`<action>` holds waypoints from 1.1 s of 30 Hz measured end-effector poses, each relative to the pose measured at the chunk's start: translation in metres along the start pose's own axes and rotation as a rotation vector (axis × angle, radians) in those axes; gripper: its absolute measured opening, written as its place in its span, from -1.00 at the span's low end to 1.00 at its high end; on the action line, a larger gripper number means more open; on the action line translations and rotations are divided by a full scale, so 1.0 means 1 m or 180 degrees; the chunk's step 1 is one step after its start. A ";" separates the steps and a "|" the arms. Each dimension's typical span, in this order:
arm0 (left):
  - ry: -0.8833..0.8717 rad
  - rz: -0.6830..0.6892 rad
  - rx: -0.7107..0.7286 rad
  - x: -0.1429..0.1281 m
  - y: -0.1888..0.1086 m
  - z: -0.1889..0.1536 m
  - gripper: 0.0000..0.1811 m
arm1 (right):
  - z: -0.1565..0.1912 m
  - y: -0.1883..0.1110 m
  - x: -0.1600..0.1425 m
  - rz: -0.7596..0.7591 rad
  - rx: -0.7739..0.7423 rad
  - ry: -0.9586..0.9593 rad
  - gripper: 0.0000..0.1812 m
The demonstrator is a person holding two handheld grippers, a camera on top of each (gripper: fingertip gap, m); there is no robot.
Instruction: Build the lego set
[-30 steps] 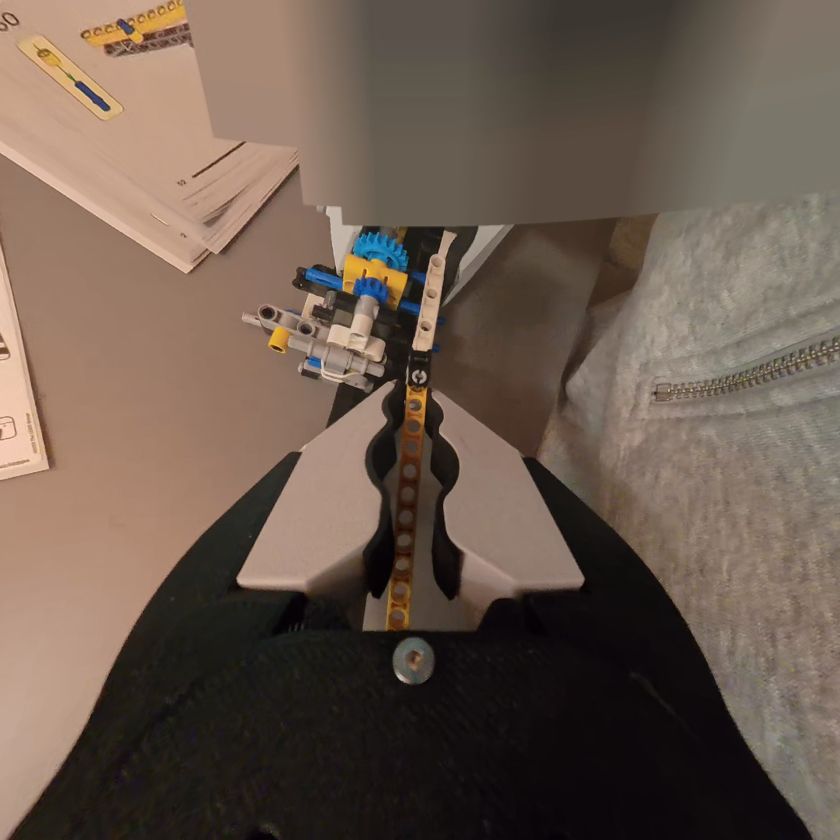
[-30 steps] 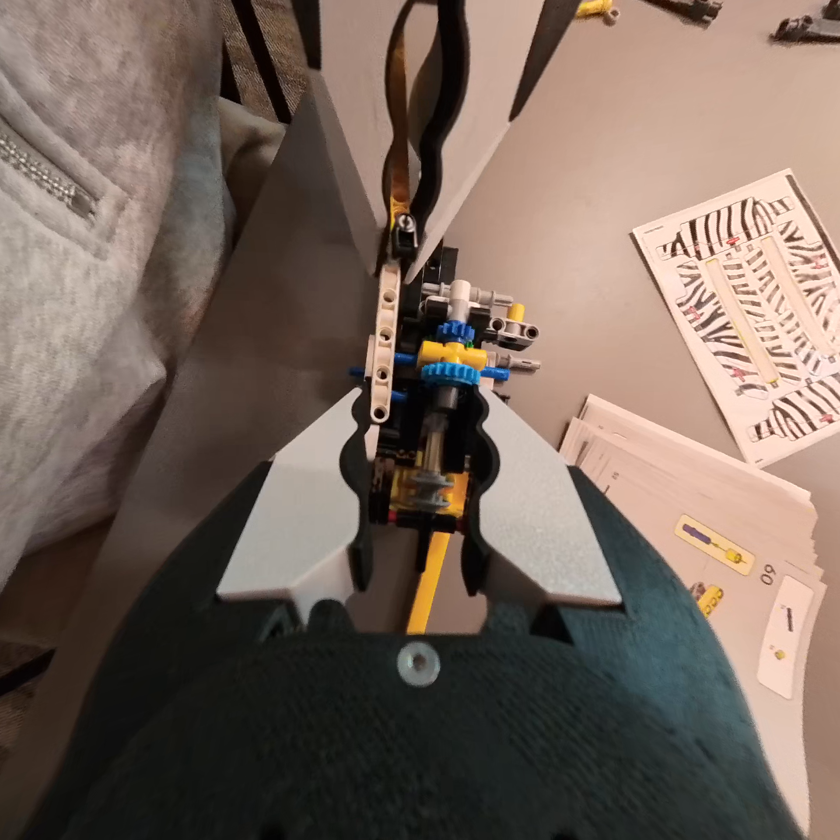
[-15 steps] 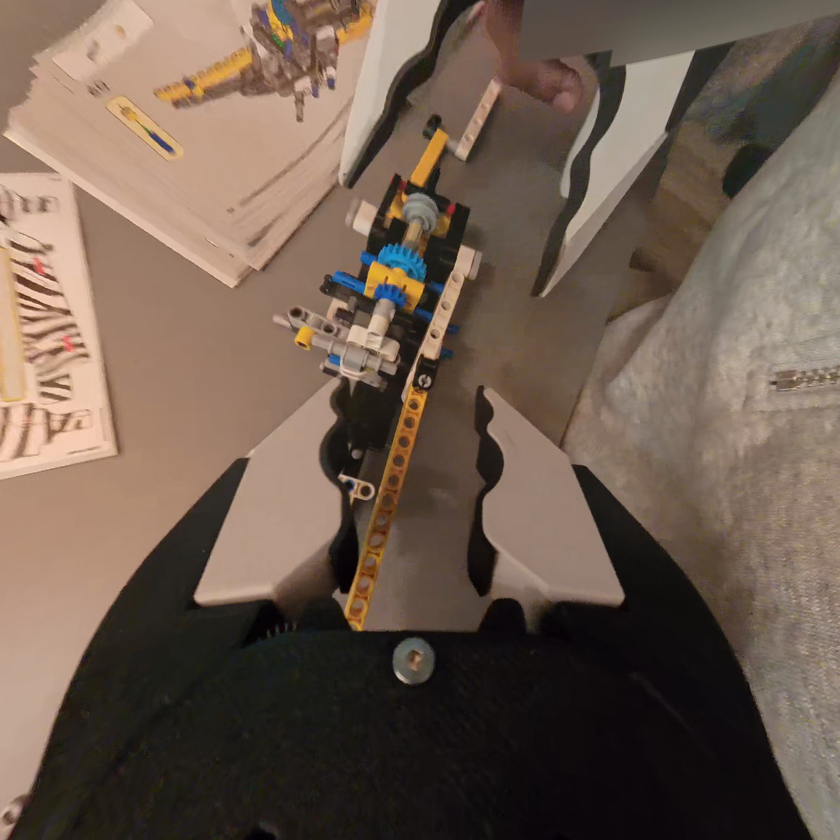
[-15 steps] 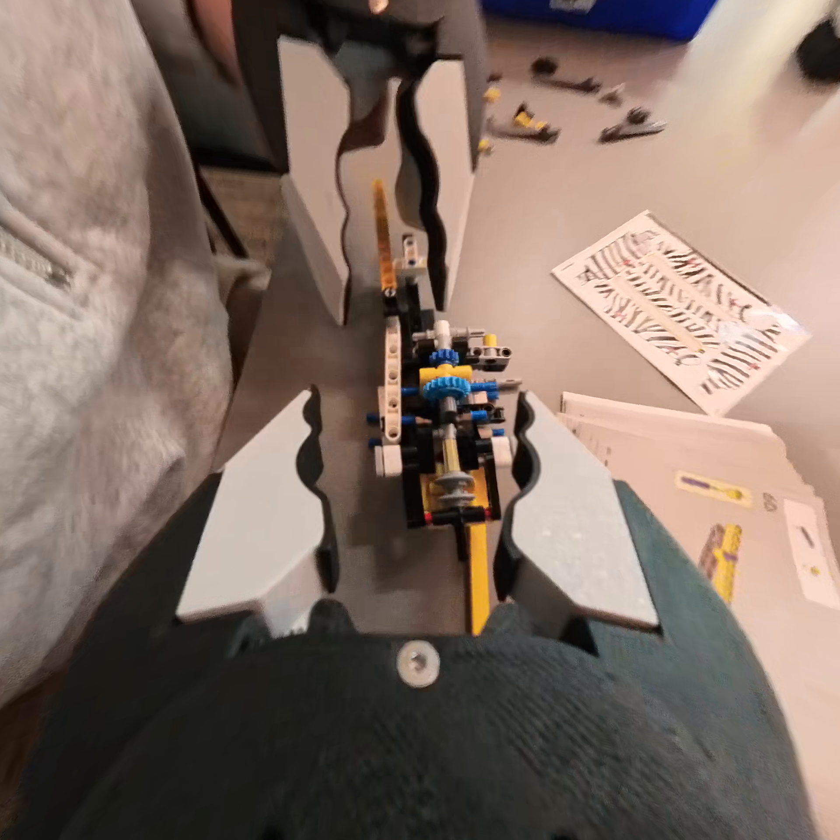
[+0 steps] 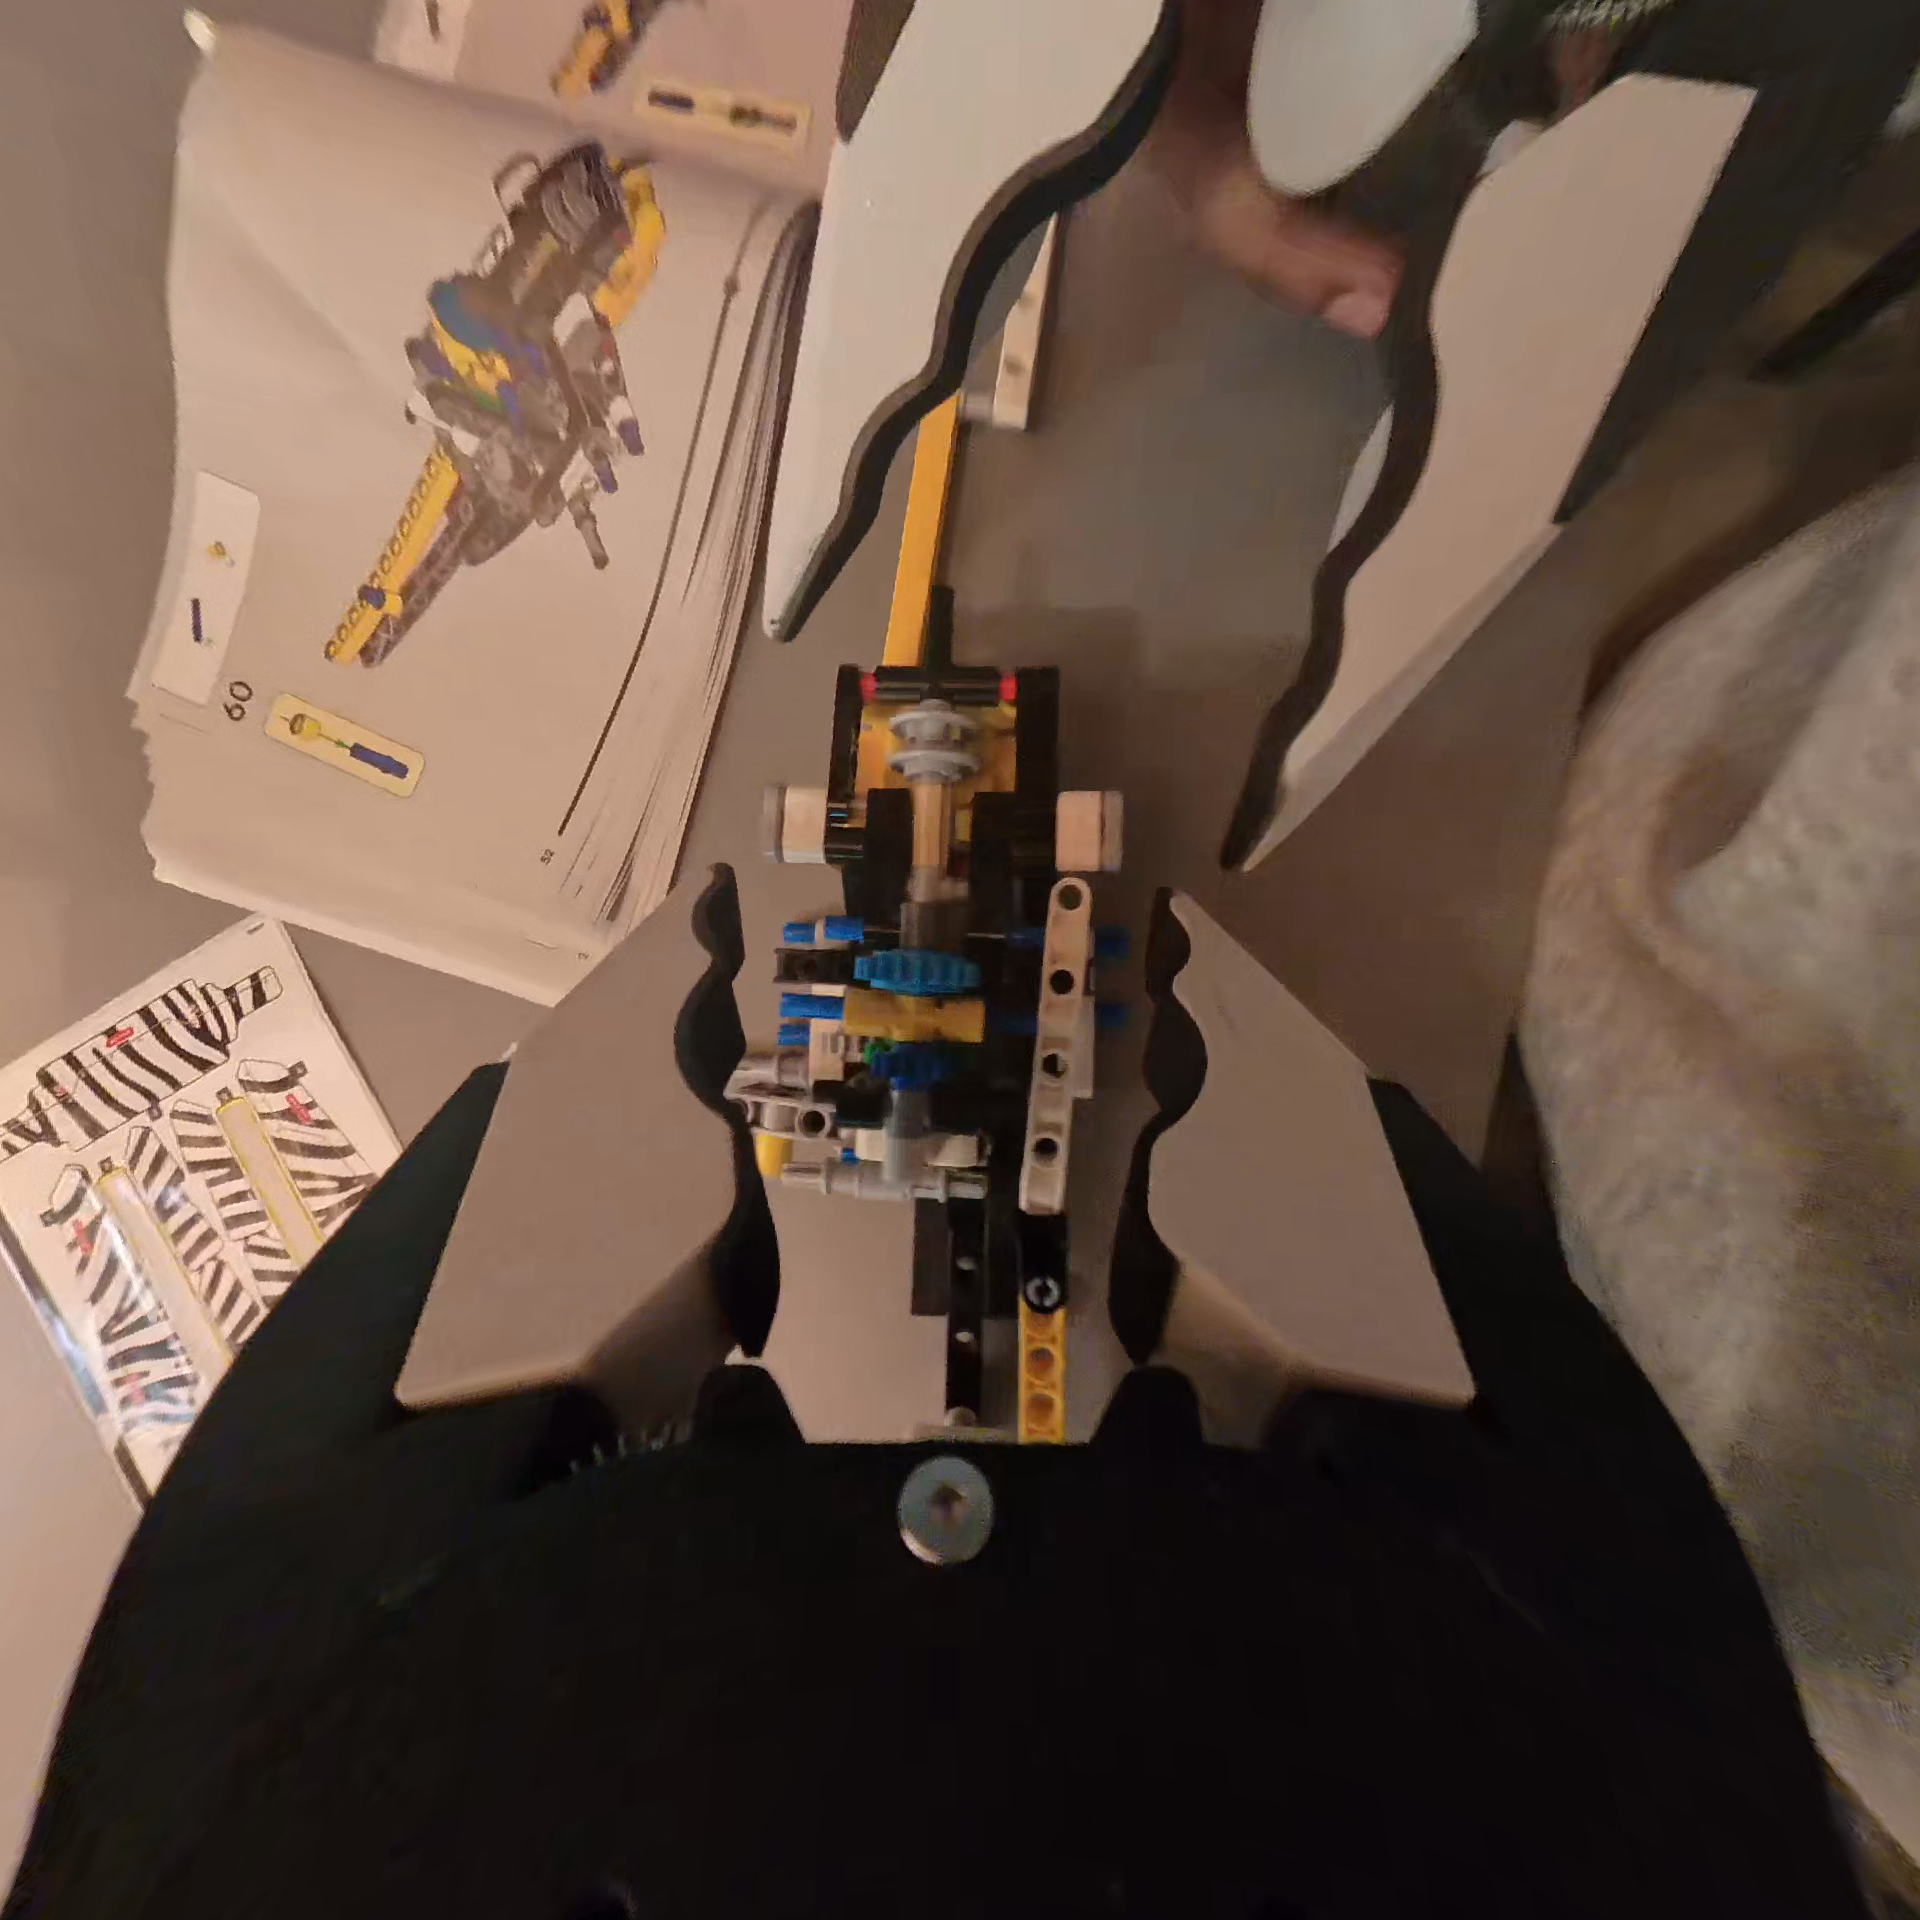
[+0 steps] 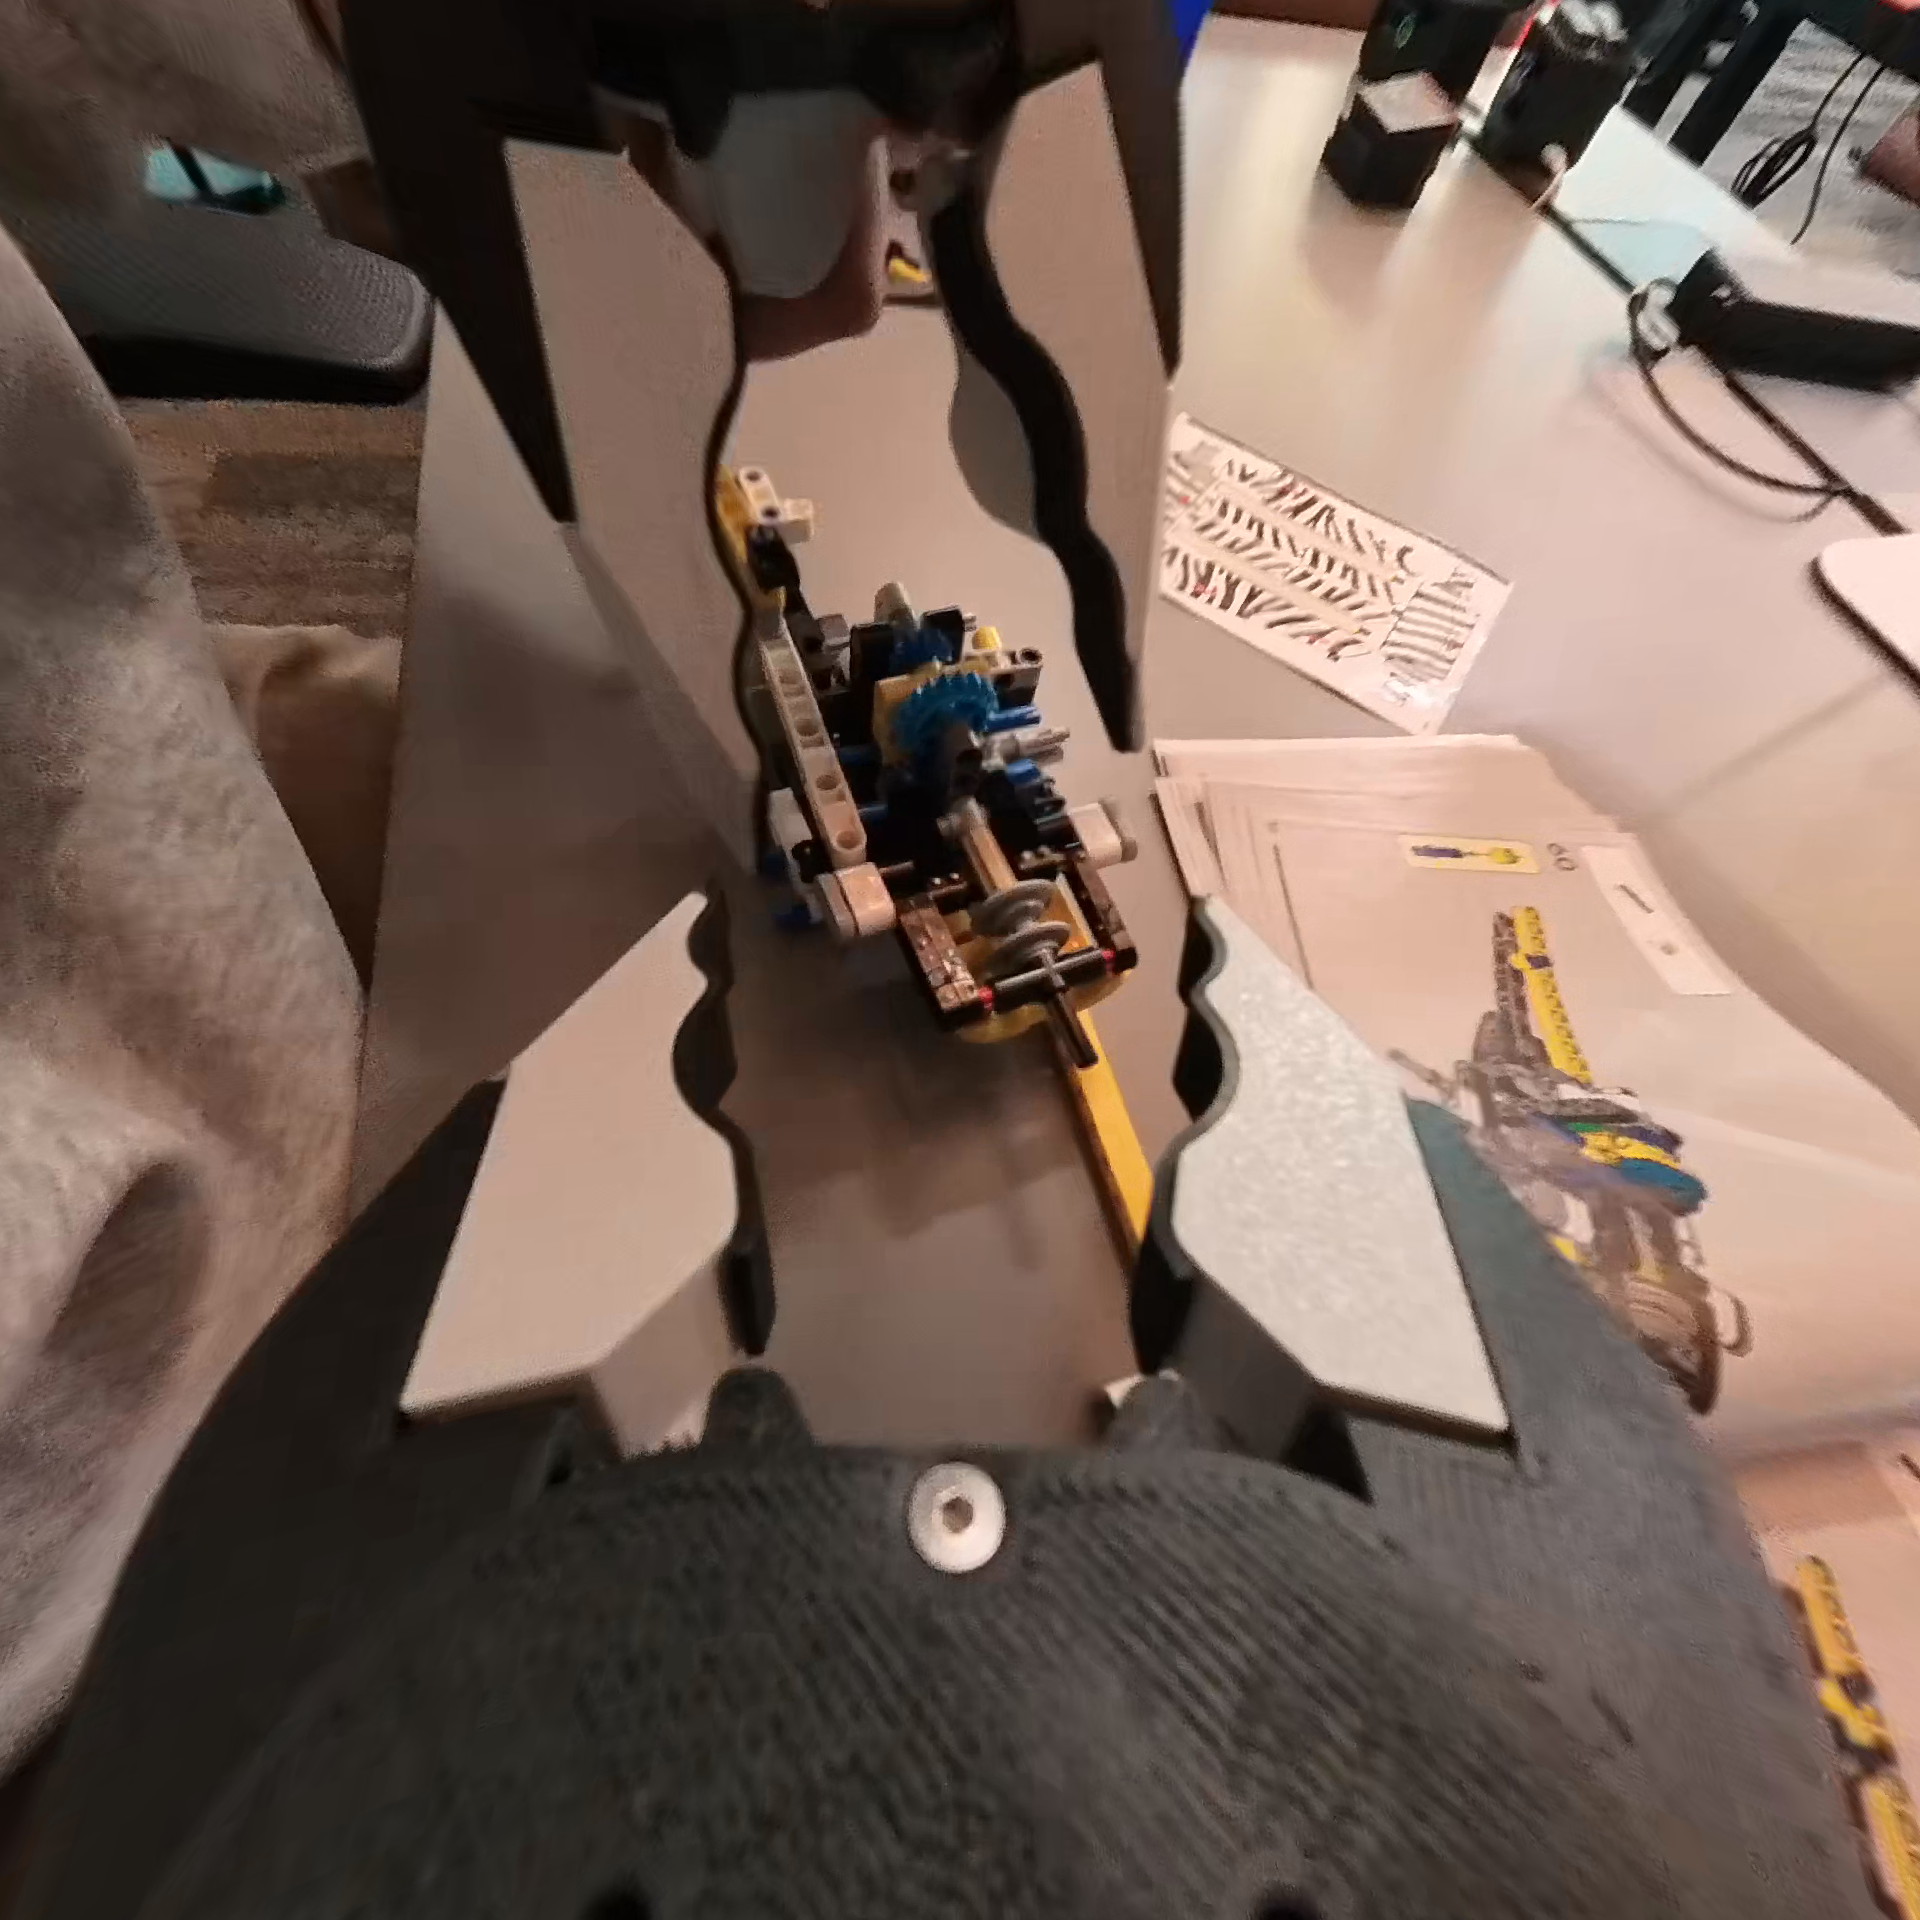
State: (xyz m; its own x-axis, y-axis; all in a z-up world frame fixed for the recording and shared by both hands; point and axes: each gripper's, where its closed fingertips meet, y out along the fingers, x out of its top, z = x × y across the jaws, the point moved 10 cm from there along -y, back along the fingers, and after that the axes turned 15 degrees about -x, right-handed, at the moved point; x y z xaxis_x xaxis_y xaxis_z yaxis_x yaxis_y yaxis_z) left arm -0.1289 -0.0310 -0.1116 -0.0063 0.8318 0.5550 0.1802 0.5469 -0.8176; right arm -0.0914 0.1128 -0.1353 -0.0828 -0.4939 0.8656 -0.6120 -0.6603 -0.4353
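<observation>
The partly built lego assembly (image 5: 935, 935), black and yellow with blue gears and white beams, lies on the grey table. It shows in the right wrist view too (image 6: 935, 810). A long yellow beam (image 6: 1107, 1132) sticks out of its end toward my right gripper. My left gripper (image 5: 940, 904) is open, with its fingers on either side of the assembly and not touching it. My right gripper (image 6: 951, 909) is open and empty, just short of the assembly's grey-wheel end. Each gripper also shows opposite in the other's view, open.
An open instruction booklet (image 5: 416, 468) lies beside the assembly, also in the right wrist view (image 6: 1507, 935). A zebra-striped sticker sheet (image 5: 177, 1143) lies near it. A person's grey fleece garment (image 5: 1714, 1039) is at the table edge. Cables and black devices (image 6: 1766, 312) lie farther off.
Both grippers have opened and let go of the assembly, which now lies on the table. The left gripper has moved forward around it, and the right gripper has drawn back.
</observation>
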 end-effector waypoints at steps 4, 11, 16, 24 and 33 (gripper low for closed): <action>-0.0066 0.0113 -0.0165 -0.003 0.007 0.002 -0.24 | 0.002 0.008 -0.007 0.0173 -0.0033 -0.0072 -0.03; -0.0203 0.0119 -0.0141 -0.010 0.012 0.004 -0.39 | -0.007 0.019 -0.008 0.0266 0.0445 0.0388 -0.13; -0.0171 0.0079 -0.0148 -0.012 0.012 0.003 -0.40 | -0.007 0.019 -0.008 0.0303 0.0397 0.0396 -0.24; -0.0070 -0.0020 -0.0058 -0.014 0.012 0.000 -0.42 | -0.007 0.018 -0.006 0.0430 0.0397 0.0371 -0.25; -0.0226 -0.0013 -0.0169 -0.014 0.011 -0.002 -0.43 | -0.005 0.020 -0.006 0.0462 0.0460 0.0385 -0.25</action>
State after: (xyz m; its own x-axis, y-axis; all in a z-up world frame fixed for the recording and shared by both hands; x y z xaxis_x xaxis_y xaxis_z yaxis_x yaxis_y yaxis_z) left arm -0.1252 -0.0367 -0.1277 -0.0767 0.8352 0.5445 0.2319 0.5461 -0.8050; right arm -0.1073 0.1054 -0.1478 -0.2607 -0.5239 0.8109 -0.4687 -0.6657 -0.5807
